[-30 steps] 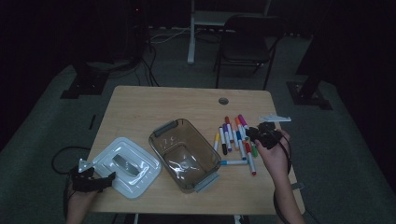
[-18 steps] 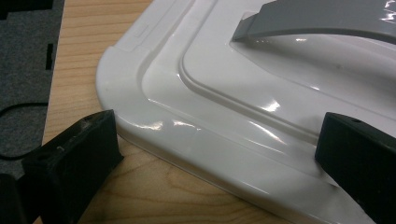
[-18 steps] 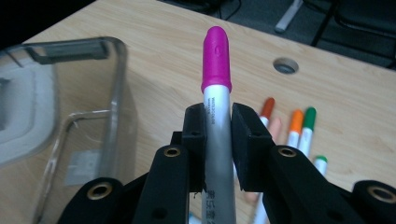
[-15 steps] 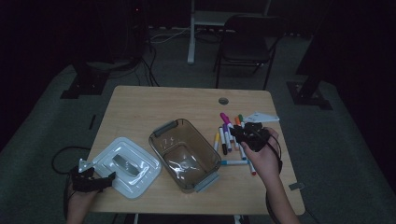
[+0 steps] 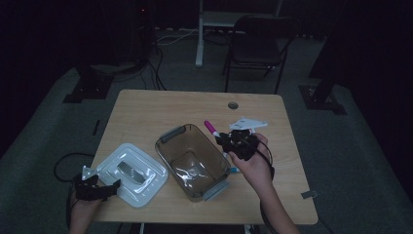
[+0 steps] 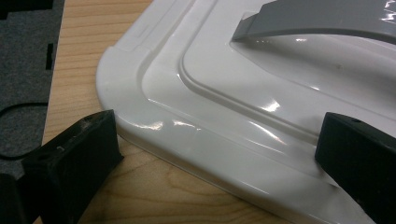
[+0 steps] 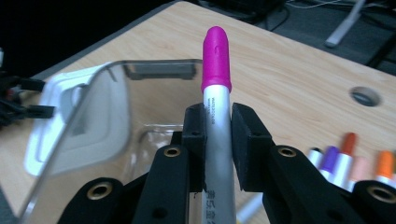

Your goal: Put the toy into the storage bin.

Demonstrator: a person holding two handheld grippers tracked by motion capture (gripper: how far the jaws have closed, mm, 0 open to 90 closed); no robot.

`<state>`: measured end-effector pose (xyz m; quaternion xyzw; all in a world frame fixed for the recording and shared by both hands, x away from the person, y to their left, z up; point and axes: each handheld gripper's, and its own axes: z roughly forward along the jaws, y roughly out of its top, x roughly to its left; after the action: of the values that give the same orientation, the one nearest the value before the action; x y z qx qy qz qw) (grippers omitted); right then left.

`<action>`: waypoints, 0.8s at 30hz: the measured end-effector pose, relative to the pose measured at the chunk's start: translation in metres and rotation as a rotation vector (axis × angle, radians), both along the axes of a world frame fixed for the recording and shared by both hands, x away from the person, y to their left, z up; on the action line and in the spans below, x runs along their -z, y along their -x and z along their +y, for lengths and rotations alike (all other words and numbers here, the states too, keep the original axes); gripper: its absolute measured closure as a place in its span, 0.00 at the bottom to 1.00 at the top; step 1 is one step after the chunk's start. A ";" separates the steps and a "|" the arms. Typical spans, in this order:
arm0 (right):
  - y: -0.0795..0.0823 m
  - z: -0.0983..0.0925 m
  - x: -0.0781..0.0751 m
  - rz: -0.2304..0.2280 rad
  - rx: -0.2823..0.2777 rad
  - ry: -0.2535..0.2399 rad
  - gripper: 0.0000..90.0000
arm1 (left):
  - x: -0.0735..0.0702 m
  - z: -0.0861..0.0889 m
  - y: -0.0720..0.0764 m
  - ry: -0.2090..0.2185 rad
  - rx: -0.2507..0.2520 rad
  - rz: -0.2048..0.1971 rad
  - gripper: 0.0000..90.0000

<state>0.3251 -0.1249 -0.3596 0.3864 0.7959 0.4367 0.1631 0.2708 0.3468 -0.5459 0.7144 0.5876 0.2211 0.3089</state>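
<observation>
My right gripper is shut on a white marker with a magenta cap, held above the table beside the right rim of a clear plastic container. In the right gripper view the marker stands between the pads, and the container lies just beyond and left. A white lid with a grey handle lies left of the container. My left gripper rests open at the lid's near corner. In the left gripper view its jaws straddle the edge of the lid, one low on the wood and one over the lid.
Several coloured markers lie in a row on the table to the right, partly hidden under the hand in the high view. A round cable hole sits near the far edge. A chair stands beyond the table.
My right gripper has moved left and risen with the magenta marker, from over the marker row to the container's right rim. The left gripper has stayed in place.
</observation>
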 end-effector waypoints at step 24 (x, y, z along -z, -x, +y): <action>-0.015 0.095 0.043 0.177 -0.142 0.068 0.85 | 0.000 0.000 0.000 0.001 0.000 -0.002 0.01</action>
<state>0.3398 -0.0302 -0.4022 0.3606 0.8468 0.3841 0.0738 0.2706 0.3466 -0.5460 0.7141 0.5875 0.2214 0.3097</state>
